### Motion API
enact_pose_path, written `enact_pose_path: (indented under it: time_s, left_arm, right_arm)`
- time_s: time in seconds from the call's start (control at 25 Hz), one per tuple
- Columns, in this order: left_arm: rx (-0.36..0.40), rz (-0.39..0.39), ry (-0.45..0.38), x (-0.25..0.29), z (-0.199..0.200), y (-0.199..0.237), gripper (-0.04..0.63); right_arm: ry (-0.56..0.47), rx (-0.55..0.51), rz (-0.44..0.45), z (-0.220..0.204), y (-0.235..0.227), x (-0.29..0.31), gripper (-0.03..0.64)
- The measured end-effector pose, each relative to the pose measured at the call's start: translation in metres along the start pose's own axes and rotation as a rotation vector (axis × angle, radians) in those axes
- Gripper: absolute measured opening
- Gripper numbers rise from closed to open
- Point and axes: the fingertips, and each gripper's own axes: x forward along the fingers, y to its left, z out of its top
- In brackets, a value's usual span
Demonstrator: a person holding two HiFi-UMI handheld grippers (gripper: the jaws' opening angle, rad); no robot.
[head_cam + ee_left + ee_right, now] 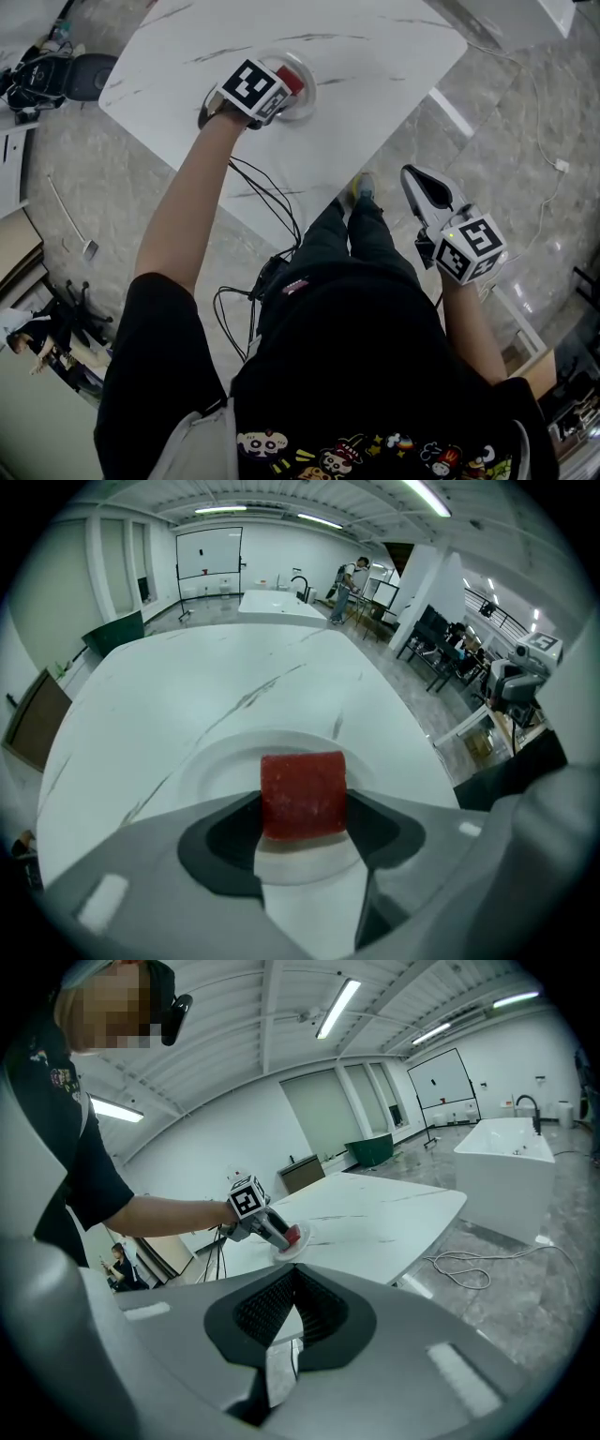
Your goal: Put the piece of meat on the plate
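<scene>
One piece of meat (302, 785), one white plate (220, 757), one white marble table (375, 66), two grippers. The left gripper (284, 91), at 12 o'clock in the head view, is clamped on the red block from both sides, over the plate's 6 o'clock part. I cannot tell whether the block touches the plate. A squarish face points back at the gripper camera, and the long axis cannot be judged. The right gripper (424, 186) hangs at 3 o'clock, off the table above grey stone floor (525, 112), jaws together on nothing. Strip lights (337, 1007) line the hall ceiling.

white marble table (375, 66); white plate (223, 767) on it
</scene>
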Motion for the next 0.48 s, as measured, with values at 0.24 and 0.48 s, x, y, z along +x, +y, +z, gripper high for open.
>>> enact_pose_path:
  time_s: [0.24, 0.48]
  left_arm:
    - [0.088, 0.031, 0.067, 0.0049, 0.0019, 0.0039, 0.390]
    - [0.119, 0.039, 0.132, 0.0079, 0.0008, 0.0050, 0.391]
  right_arm:
    - [0.004, 0.011, -0.005, -0.0003, 0.0014, 0.0015, 0.025]
    - [0.000, 0.009, -0.004, -0.0001, 0.0031, 0.0016, 0.026]
